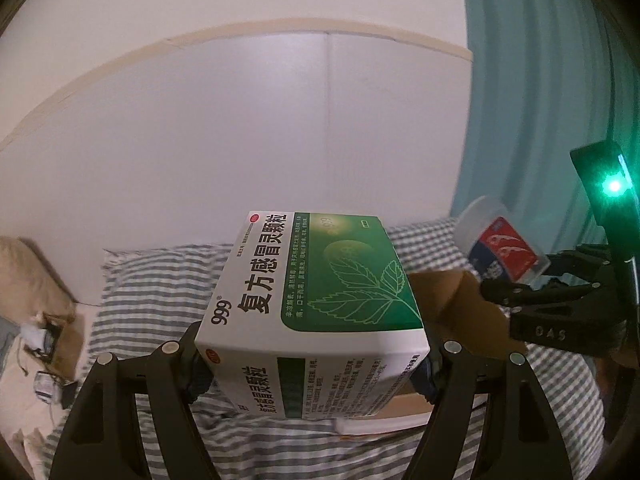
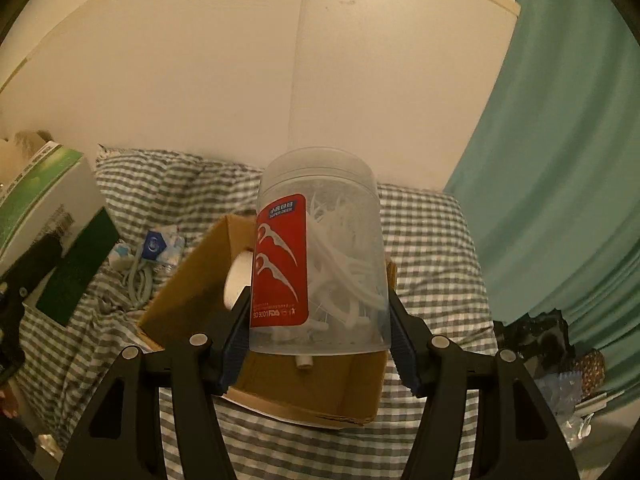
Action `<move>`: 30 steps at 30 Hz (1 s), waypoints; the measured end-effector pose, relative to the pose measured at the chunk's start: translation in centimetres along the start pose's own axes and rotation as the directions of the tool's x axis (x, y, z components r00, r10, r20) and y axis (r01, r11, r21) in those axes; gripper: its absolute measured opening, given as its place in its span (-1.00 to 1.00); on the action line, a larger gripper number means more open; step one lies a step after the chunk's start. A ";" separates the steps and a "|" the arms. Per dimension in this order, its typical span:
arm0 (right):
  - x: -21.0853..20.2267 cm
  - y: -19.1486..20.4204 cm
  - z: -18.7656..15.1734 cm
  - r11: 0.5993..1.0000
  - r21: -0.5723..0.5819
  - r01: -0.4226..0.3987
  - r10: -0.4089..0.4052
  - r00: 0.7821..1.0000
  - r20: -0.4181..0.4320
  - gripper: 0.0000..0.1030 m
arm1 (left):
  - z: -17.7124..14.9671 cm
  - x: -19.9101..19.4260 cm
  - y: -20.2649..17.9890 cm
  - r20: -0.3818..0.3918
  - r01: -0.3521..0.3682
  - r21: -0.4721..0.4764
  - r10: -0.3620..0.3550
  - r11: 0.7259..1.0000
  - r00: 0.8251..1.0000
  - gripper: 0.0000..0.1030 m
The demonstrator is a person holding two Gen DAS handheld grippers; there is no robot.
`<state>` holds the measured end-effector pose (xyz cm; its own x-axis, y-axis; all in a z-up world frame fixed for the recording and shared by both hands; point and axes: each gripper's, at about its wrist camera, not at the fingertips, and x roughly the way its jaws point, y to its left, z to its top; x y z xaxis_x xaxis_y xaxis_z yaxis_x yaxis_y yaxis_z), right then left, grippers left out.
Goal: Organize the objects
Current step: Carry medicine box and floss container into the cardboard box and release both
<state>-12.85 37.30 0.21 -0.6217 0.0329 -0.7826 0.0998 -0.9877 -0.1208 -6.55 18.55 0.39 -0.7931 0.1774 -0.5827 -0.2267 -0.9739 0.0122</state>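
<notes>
I'm over a bed with grey-and-white checked bedding (image 2: 424,232), a pale wall behind and one teal curtain (image 2: 560,160) off to the right. My left gripper (image 1: 310,364) is clamped on one green-and-white medicine box (image 1: 316,300), pads pressed to both its sides, the box lifted clear of the bedding. My right gripper (image 2: 318,332) is clamped on one clear plastic jar of floss picks (image 2: 320,264) with a red label, lid pointing away from me, held up in the air. Straight below and beyond the right tongs sits one open cardboard box (image 2: 192,280); inside it I can see one white roll (image 2: 236,280) just left of the jar. From the left view, that same carton shows between the two tongs. Further left of the right tongs, one grey cable (image 2: 138,284) and a blue-and-white packet (image 2: 160,246) lie on the bedding. Far right, a dark heap I can't make out.
</notes>
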 end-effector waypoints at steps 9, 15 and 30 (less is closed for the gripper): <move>1.5 -3.5 -1.7 0.995 0.093 -0.039 0.042 0.998 -0.038 0.18 | -0.8 4.8 -4.7 -0.076 0.091 0.024 -0.089 0.996 0.993 0.52; 2.3 -5.4 -1.8 0.984 0.168 -0.067 0.077 0.996 -0.054 0.18 | -1.6 7.0 -5.6 -0.120 0.102 0.039 -0.097 0.994 0.988 0.52; -2.5 -1.9 0.0 0.986 0.135 -0.097 0.086 0.993 0.085 0.45 | -0.2 4.2 -0.3 -0.092 0.070 -0.024 -0.072 0.997 0.993 0.97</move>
<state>-11.49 39.13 2.42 -0.6743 -0.0655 -0.7356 0.0539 -0.9978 0.0394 -9.71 19.51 -2.18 -0.7196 0.2330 -0.6541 -0.2676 -0.9623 -0.0484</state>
